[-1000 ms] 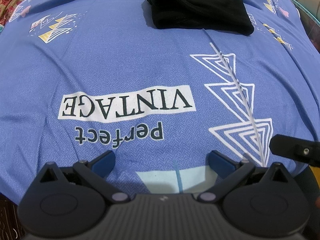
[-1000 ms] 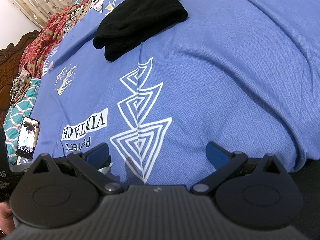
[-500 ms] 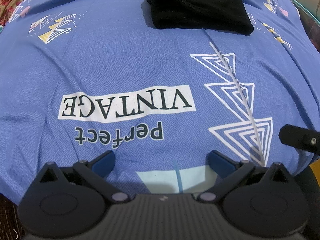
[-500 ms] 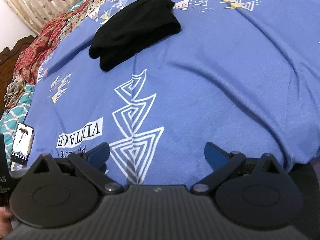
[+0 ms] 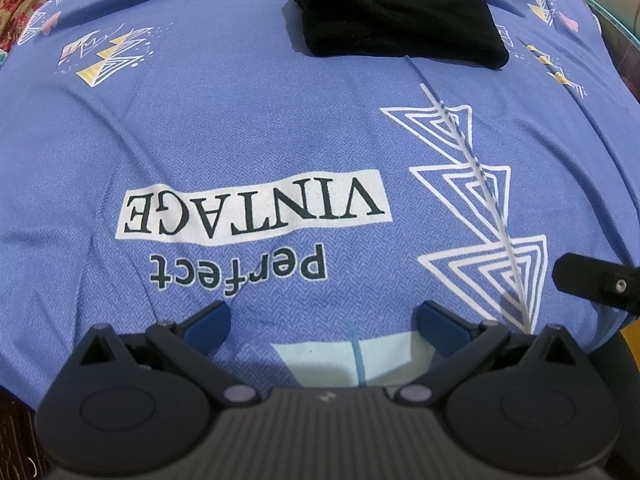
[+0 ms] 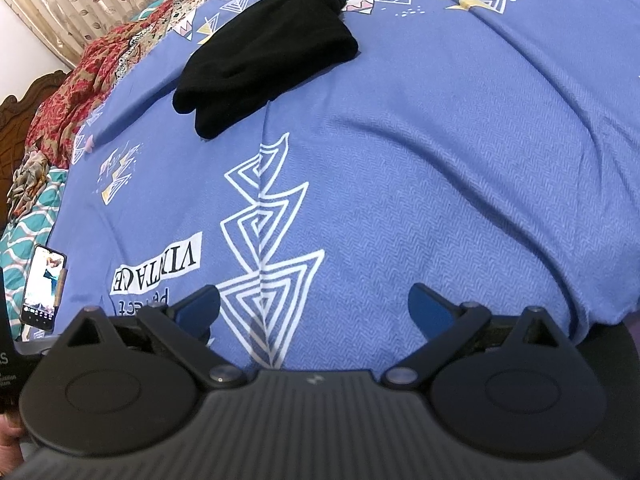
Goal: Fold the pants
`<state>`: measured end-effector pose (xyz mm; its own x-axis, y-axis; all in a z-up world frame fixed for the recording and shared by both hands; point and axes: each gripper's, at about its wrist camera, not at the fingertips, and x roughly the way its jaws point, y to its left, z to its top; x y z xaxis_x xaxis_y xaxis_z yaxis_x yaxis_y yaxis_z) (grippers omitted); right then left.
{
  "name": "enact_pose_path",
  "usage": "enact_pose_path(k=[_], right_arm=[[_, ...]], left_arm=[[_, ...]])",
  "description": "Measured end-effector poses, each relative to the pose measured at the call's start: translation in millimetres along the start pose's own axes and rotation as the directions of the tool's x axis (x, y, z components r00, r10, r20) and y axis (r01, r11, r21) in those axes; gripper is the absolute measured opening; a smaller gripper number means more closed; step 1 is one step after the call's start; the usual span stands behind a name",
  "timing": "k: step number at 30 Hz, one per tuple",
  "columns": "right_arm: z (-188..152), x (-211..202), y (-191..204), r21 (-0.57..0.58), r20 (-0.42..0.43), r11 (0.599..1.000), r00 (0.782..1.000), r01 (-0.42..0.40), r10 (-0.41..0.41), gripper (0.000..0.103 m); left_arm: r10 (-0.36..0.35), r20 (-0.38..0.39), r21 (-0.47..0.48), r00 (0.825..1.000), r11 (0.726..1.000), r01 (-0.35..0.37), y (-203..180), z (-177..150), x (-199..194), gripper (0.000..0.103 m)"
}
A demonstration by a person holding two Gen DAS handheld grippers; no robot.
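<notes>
Lying folded, black pants [image 5: 394, 14] run lengthwise across the bedsheet [image 5: 240, 128].

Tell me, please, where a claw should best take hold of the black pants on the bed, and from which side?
Probably the near edge of the black pants, approached from the front: it faces both open claws, and the lobes there look like loose, pinchable ends.
</notes>
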<state>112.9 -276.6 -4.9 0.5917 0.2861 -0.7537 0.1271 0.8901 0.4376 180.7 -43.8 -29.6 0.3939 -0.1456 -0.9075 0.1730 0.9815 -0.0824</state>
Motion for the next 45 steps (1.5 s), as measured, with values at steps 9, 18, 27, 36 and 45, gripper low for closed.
enact_pose_path(k=[9,18,27,36,45], right_arm=[[0.0,-0.6,-0.4,0.002,-0.001,1.0,1.0,-0.002,0.002,0.101],[0.1,-0.6,0.1,-0.001,0.002,1.0,1.0,0.003,-0.003,0.099],[0.9,-3.0,3.9,-0.022,0.027,1.0,1.0,0.008,-0.007,0.099],[0.8,-3.7,2.3,-0.015,0.031,1.0,0.999,0.007,-0.007,0.098],[0.7,-3.9,2.1,-0.013,0.032,1.0,0.999,0.007,-0.007,0.097]], left_arm=[[-0.002,-0.003,0.001,1.0,1.0,0.002,0.1,-0.1,0.7,0.103],[0.0,-0.008,0.004,1.0,1.0,0.0,0.0,0.5,1.6,0.103],[0.0,-0.011,0.005,1.0,1.0,0.0,0.0,1.4,2.2,0.103],[0.0,-0.01,0.005,1.0,1.0,0.001,-0.1,0.8,2.0,0.103],[-0.001,-0.01,0.006,1.0,1.0,0.001,0.1,0.4,1.9,0.103]])
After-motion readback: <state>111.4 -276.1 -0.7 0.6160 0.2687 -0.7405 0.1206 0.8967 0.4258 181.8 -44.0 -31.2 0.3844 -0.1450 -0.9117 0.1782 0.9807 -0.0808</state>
